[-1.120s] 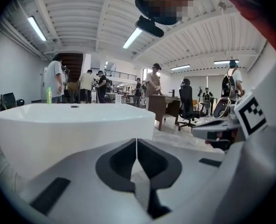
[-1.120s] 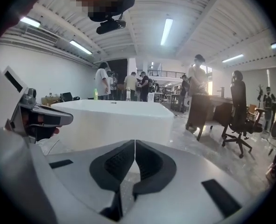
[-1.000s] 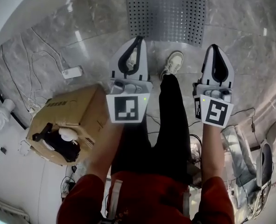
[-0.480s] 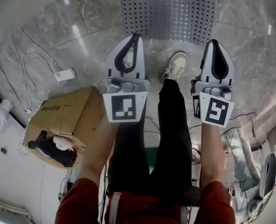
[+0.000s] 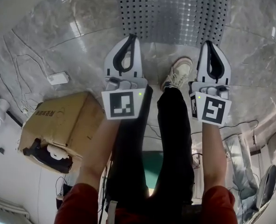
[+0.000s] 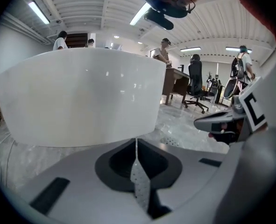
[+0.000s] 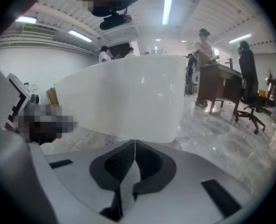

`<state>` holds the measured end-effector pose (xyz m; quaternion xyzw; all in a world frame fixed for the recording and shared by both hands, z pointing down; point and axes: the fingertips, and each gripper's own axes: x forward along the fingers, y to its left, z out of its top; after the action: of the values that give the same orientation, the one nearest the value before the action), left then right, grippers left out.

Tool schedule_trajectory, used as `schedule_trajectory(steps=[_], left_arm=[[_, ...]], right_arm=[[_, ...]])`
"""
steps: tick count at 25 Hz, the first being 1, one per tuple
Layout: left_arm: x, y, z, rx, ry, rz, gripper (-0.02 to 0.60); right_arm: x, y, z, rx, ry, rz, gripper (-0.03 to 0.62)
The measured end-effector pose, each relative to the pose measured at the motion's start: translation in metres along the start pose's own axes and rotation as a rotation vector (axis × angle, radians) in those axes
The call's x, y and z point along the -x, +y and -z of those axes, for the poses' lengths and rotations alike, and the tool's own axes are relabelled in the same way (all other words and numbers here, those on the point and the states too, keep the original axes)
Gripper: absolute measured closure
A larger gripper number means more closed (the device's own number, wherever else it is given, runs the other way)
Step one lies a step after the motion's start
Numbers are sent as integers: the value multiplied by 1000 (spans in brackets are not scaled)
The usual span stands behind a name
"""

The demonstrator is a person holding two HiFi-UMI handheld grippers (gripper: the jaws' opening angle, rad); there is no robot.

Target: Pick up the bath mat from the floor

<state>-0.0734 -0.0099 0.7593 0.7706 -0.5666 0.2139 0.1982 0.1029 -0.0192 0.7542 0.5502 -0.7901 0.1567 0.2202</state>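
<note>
A grey perforated bath mat [image 5: 174,10] lies flat on the marble floor at the top of the head view, in front of a white bathtub. A strip of the mat [image 6: 184,135] shows low in the left gripper view. My left gripper [image 5: 130,36] is shut and empty, its tip just short of the mat's near edge. My right gripper [image 5: 212,43] is likewise shut and empty, beside the mat's near right corner. In both gripper views the jaws meet in a thin line, with the tub wall [image 6: 81,97] [image 7: 128,97] straight ahead.
A cardboard box [image 5: 58,120] holding a dark device stands at the left. A white power adapter [image 5: 57,78] and cables lie on the floor near it. My white shoe [image 5: 179,73] sits between the grippers. Cables and silver gear [image 5: 243,167] crowd the right.
Both grippers have dropped toward the floor and moved up the picture toward the mat, which now looks larger and nearer. Both stayed shut.
</note>
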Motion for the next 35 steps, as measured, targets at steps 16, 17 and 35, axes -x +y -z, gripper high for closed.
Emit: schedule_trajectory(steps=[16, 17, 35], left_arm=[[-63, 25, 100, -36, 173, -18, 565], [-67, 27, 106, -28, 190, -25, 565], [-112, 71, 231, 115, 511, -117, 268]], right_arm=[[-57, -23, 97, -16, 123, 52, 580], [-60, -26, 103, -10, 138, 57, 580], [-106, -98, 224, 14, 488, 121, 321]])
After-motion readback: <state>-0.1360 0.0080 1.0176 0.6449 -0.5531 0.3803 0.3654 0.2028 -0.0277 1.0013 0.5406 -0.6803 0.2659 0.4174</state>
